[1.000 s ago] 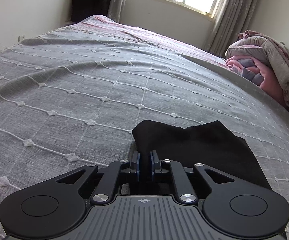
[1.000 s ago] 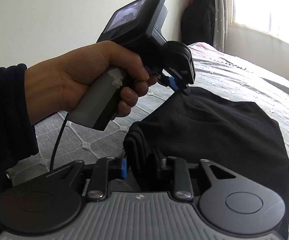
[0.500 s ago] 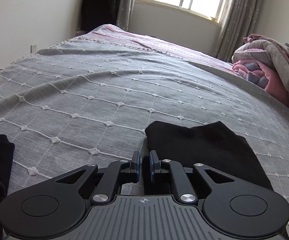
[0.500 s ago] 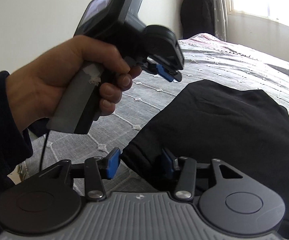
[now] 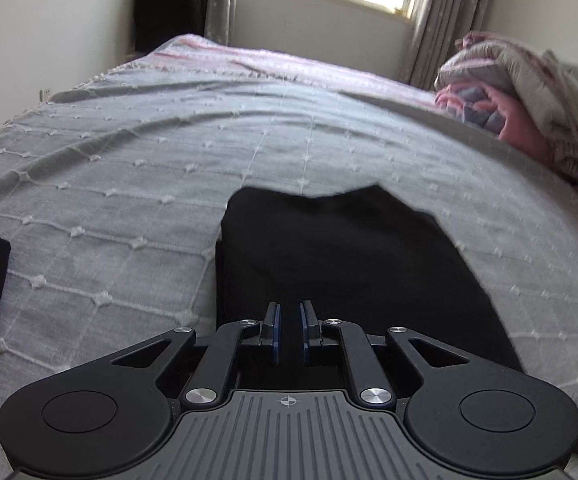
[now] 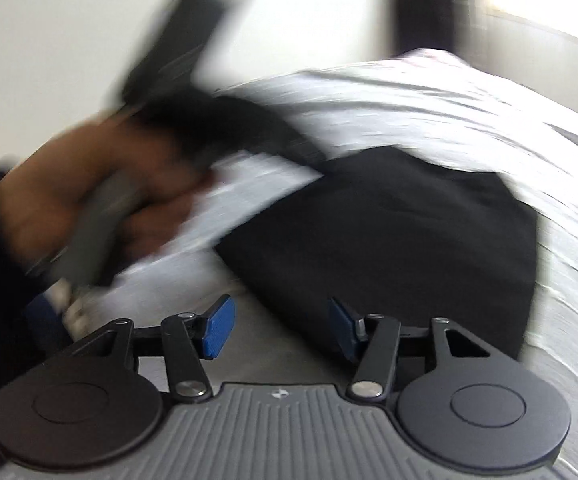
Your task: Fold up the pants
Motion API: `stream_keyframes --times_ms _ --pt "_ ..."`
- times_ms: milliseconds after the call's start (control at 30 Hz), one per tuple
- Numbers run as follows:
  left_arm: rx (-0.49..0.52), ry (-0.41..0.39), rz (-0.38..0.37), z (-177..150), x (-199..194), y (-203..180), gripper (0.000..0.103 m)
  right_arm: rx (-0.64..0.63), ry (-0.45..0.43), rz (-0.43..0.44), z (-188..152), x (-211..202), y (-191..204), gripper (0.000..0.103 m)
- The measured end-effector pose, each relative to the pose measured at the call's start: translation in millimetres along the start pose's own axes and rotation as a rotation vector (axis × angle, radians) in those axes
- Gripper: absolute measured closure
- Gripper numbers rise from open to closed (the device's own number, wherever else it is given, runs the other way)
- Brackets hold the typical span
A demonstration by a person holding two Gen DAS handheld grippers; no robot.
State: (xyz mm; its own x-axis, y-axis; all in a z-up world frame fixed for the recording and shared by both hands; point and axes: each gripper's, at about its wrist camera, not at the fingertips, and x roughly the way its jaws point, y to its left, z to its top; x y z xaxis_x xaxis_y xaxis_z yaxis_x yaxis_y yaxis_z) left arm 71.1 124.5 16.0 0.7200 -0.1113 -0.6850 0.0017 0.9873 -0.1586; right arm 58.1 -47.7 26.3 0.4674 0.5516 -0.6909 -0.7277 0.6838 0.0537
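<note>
The black pants (image 5: 353, 264) lie folded in a flat pile on the gray bedspread (image 5: 137, 168), in the lower middle of the left view. In the right view they fill the middle right. The left claw (image 5: 287, 330) is low in its frame, over the near edge of the pants, with its blue tips almost together and nothing between them. The right claw (image 6: 279, 326) is opening, its tips wide apart, and nothing is pinched between them. The step looks like letting go after a fold. To do it well, both claws should lift away without dragging the cloth, so the pile stays neat. No box or basket shows; only a bunched blanket (image 5: 529, 108) sits at the upper right of the left view.
</note>
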Motion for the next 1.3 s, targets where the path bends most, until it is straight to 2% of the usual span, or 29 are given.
stream_keyframes --times_ms 100,267,433,533,567,633,700,733,800,933,1100,1167,1233,1300 --pt "-0.006 0.079 0.021 -10 14 2 0.092 0.145 -0.026 -0.096 -2 -7 -44 0.000" --pt "0.024 0.078 0.036 -17 9 0 0.092 0.287 -0.014 -0.235 -9 0 -86 0.000" --pt "0.041 0.068 0.024 -21 3 0 0.092 0.262 0.078 -0.267 -18 20 -86 0.000" --pt "-0.080 0.049 -0.035 -16 1 18 0.092 0.237 0.088 -0.274 -17 23 -80 0.000" --pt "-0.127 0.036 -0.058 -14 0 24 0.090 0.237 0.089 -0.269 -17 18 -81 0.000" --pt "-0.169 0.007 -0.055 -8 -3 32 0.085 0.234 0.082 -0.258 -15 16 -82 0.000" --pt "-0.154 -0.017 -0.030 -4 -2 33 0.067 0.243 0.065 -0.256 -13 16 -93 0.000" --pt "-0.150 -0.016 -0.019 -3 0 34 0.061 0.252 0.055 -0.261 -11 16 -98 0.000" --pt "-0.160 -0.003 -0.011 -2 8 36 0.042 0.271 0.042 -0.271 -10 12 -105 0.000" --pt "-0.176 0.032 -0.007 -2 22 42 0.041 0.302 0.041 -0.293 -11 14 -118 0.000" --pt "-0.187 0.044 -0.029 0 31 46 0.036 0.382 0.030 -0.263 -11 14 -134 0.000" --pt "-0.201 0.061 -0.064 -1 35 48 0.035 0.426 0.029 -0.238 -13 16 -141 0.000" --pt "-0.237 0.094 -0.133 -1 41 52 0.035 0.459 0.029 -0.220 -15 18 -147 0.000" --pt "-0.267 0.106 -0.169 0 45 56 0.030 0.468 0.025 -0.212 -15 19 -150 0.000"
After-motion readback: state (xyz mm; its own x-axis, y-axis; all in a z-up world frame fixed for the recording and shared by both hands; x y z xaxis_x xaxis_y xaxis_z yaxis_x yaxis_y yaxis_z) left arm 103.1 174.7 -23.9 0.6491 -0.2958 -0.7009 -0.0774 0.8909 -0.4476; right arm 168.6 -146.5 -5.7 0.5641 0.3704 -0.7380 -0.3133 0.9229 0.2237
